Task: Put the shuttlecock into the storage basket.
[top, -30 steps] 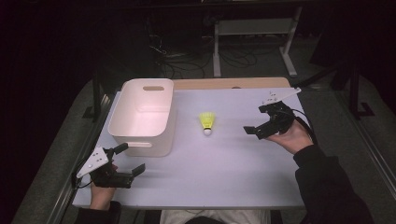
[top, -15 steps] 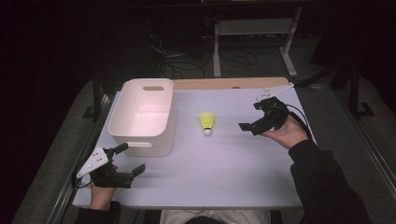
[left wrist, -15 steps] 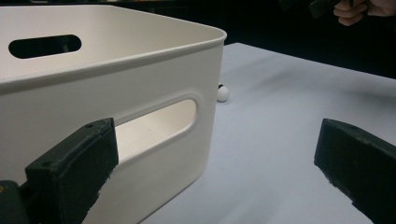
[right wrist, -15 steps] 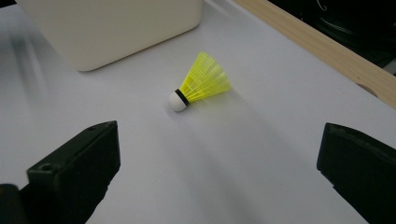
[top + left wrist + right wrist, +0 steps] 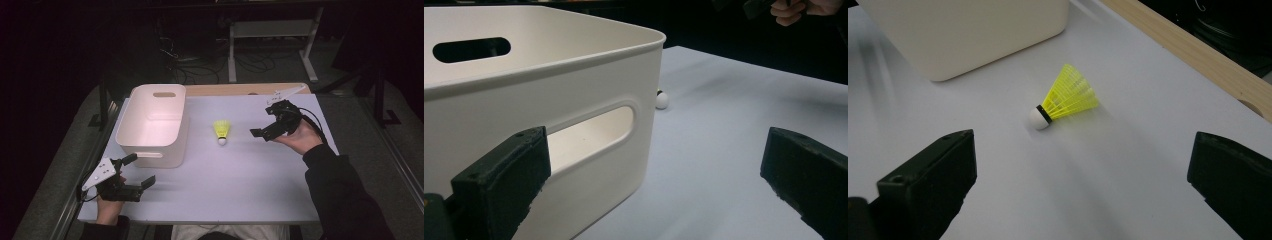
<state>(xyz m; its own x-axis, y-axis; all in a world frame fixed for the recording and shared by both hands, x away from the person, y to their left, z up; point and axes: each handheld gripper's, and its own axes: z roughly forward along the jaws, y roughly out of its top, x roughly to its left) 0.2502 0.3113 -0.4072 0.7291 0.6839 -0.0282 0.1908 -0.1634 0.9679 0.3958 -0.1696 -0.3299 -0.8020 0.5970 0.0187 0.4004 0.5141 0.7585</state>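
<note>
The left hand-held gripper (image 5: 135, 173) hovered released at the worktop's (image 5: 250, 185) near-left corner, just before the white plastic bin (image 5: 154, 124). A yellow shuttlecock (image 5: 221, 132) lay mid-worktop. The right hand-held gripper (image 5: 264, 127) was released, facing it.

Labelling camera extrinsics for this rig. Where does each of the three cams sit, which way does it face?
High view: above the person's side, facing forward and down on the table; both forearms, left tongs, right tongs.
Left gripper view: rides low by the bin, facing along its near wall; own open jaws, the other hand far off.
Right gripper view: faces the shuttlecock lying on its side; own open jaws.
Shared: all three show bin and shuttlecock.
</note>
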